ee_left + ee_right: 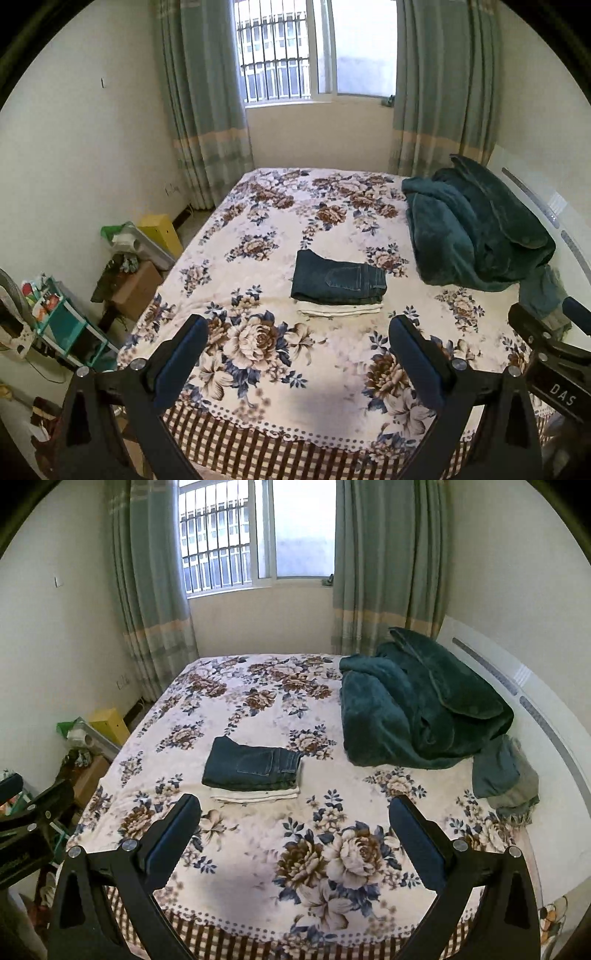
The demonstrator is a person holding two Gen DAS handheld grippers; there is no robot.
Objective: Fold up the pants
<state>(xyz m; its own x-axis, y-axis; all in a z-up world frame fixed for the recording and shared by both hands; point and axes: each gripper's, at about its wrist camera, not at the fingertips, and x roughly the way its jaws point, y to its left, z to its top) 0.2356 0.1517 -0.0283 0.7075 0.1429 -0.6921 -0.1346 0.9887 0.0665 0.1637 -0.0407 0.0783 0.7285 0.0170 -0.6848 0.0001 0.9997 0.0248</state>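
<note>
Your left hand-held gripper (pixel 295 332) and your right hand-held gripper (pixel 295 810) both hang over the near end of the bed (pixel 332 398) with their fingers wide apart and nothing between them. On the floral bedspread, near the middle of the bed and well apart from both grippers, 1 pair of dark jeans (pixel 338 282) lies folded into a compact rectangle, resting squarely on a folded cream garment (pixel 340 309); I judge both pieces finished. At the right edge of the bed, just beside the heaped green blanket (pixel 417 709), a grey-green garment (pixel 506 775) lies crumpled and unfolded. If it is a pair of pants, that is the work left to you, and it sits nearer your right gripper. Whether it is pants at all cannot be confirmed: the cloth is bunched, and in the left wrist view your right gripper's body covers part of it. The cream garment shows only its front edges, so its type is unclear. Anything under the blanket is hidden. The clutter (pixel 122 258) on the floor to the left is too small to make out.
</note>
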